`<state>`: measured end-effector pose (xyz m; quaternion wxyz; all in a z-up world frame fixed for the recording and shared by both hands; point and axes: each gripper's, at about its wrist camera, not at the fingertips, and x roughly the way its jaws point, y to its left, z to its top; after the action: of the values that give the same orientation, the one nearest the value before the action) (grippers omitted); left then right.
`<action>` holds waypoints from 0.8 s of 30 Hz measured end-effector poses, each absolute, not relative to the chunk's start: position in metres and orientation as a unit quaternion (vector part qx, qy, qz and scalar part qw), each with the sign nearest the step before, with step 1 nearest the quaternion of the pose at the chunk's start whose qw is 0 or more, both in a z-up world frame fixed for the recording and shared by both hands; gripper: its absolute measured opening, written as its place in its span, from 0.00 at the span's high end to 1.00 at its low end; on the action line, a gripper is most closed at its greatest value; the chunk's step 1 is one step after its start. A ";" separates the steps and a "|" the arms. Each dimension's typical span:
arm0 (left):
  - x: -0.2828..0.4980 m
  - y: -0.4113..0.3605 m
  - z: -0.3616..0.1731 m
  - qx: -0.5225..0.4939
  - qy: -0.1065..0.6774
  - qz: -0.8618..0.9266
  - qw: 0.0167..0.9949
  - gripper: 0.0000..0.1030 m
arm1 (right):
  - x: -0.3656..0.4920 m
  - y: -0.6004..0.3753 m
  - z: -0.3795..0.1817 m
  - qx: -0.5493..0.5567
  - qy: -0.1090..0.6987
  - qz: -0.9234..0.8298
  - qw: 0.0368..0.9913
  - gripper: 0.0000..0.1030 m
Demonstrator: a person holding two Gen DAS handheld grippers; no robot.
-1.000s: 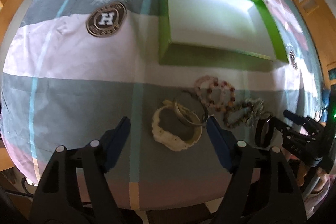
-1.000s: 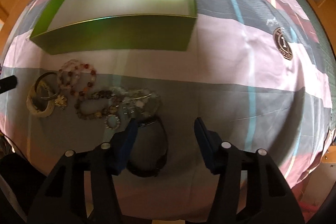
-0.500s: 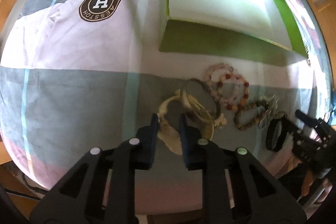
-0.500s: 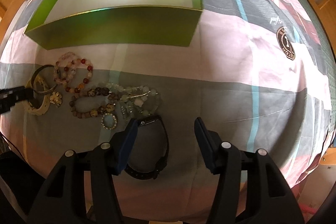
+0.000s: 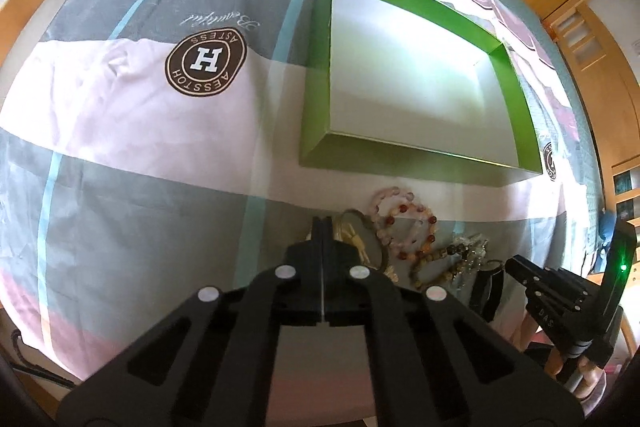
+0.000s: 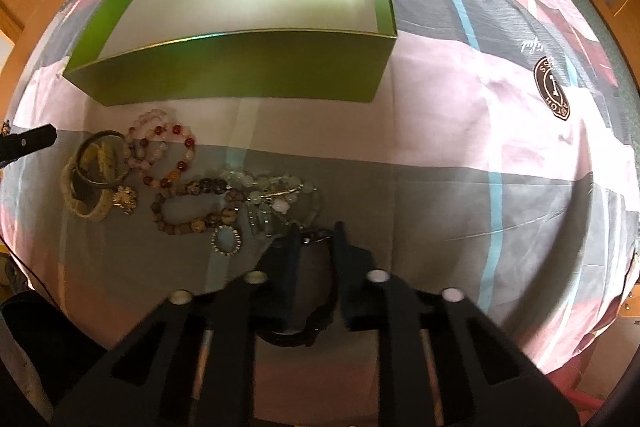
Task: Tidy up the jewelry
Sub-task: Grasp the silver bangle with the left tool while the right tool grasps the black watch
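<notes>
Your left hand-held gripper [image 5: 322,227] has closed completely since a second ago, when its jaws stood wide around the cream bracelet [image 6: 86,203]; now the fingers meet at its edge, and you cannot tell whether anything is pinched. Your right hand-held gripper [image 6: 314,235] has narrowed too, its fingers now partly closed on either side of the black watch [image 6: 304,323] strap, not yet touching. The beaded bracelets [image 6: 168,155] lie between them on the bed [image 5: 120,131], just in front of the empty green box [image 6: 240,71].
</notes>
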<state>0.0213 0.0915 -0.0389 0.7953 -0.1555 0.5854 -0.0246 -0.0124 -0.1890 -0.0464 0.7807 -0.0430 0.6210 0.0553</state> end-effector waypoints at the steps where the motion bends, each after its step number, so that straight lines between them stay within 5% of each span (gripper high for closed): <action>1: 0.028 0.093 -0.039 -0.153 0.590 -0.027 0.792 1.00 | -0.012 -0.192 -0.044 -0.044 0.620 0.053 0.781 0.89; 6: 0.025 0.073 -0.058 -0.127 0.606 -0.033 0.784 0.97 | -0.010 -0.205 -0.040 -0.042 0.628 0.044 0.776 0.88; 9: 0.031 0.066 -0.064 -0.121 0.606 -0.038 0.785 0.86 | -0.011 -0.212 -0.036 -0.041 0.625 0.035 0.779 0.70; 24: 0.060 0.046 -0.088 -0.099 0.634 -0.020 0.767 0.72 | -0.019 -0.217 -0.057 -0.080 0.650 0.040 0.755 0.69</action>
<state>0.0598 0.0458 -0.0879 0.7667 -0.0993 0.6339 -0.0200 -0.0186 -0.2166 -0.0570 0.7546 -0.0798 0.6502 0.0396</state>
